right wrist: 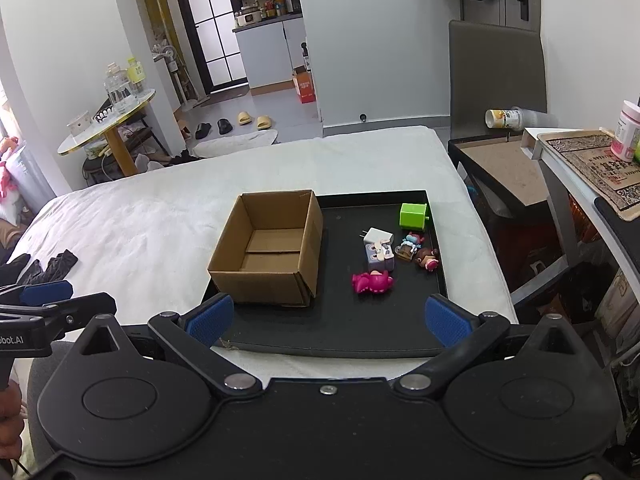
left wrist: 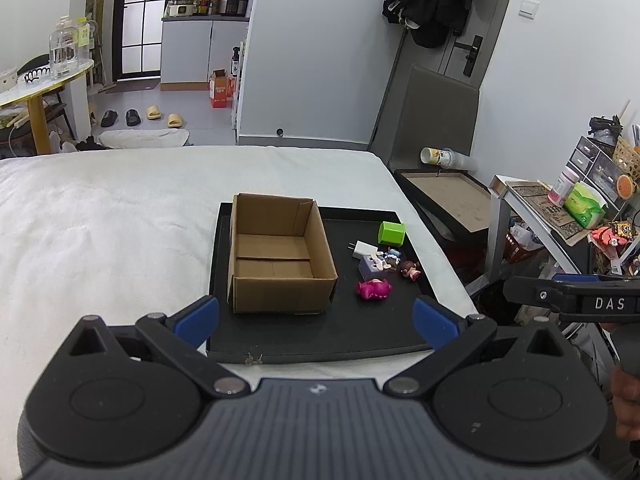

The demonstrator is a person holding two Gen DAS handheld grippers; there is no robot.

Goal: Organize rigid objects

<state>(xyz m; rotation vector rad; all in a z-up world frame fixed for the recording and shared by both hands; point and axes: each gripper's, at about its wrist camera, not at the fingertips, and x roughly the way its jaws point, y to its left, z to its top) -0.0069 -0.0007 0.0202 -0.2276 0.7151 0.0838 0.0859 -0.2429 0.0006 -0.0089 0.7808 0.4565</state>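
In the left wrist view, the left gripper (left wrist: pixel 316 322) hovers at the near edge of a black tray (left wrist: pixel 276 346) that lies on a white bed (left wrist: pixel 100 220). Its blue fingers (left wrist: pixel 200 314) are spread wide with nothing between them. Straight ahead of them stands an open cardboard box (left wrist: pixel 276 256), empty as far as its floor shows. The loose things lie on the tray to the right of the box: a pink toy (left wrist: pixel 374 290) nearest, then a purple block figure (left wrist: pixel 370 266), a white charger (left wrist: pixel 363 249), a small blue-haired doll (left wrist: pixel 394 256), a brown-haired doll (left wrist: pixel 411 270), and a green cube (left wrist: pixel 392 233) farthest back. From this gripper they sit forward and to the right.

In the right wrist view, the right gripper (right wrist: pixel 328 320) also waits at the tray's near edge, its fingers (right wrist: pixel 446 320) released and empty. The pink toy (right wrist: pixel 372 282) lies almost dead ahead, between the fingers' lines, its long axis running left to right across the approach. The cardboard box (right wrist: pixel 272 256) stands ahead and to the left, again with nothing visible inside. The green cube (right wrist: pixel 414 216) rests near the tray's far right corner.

By my judgement the right hand is the nearer one to the toys, and the pink toy is the easiest first pick; nothing has yet gone into the box.
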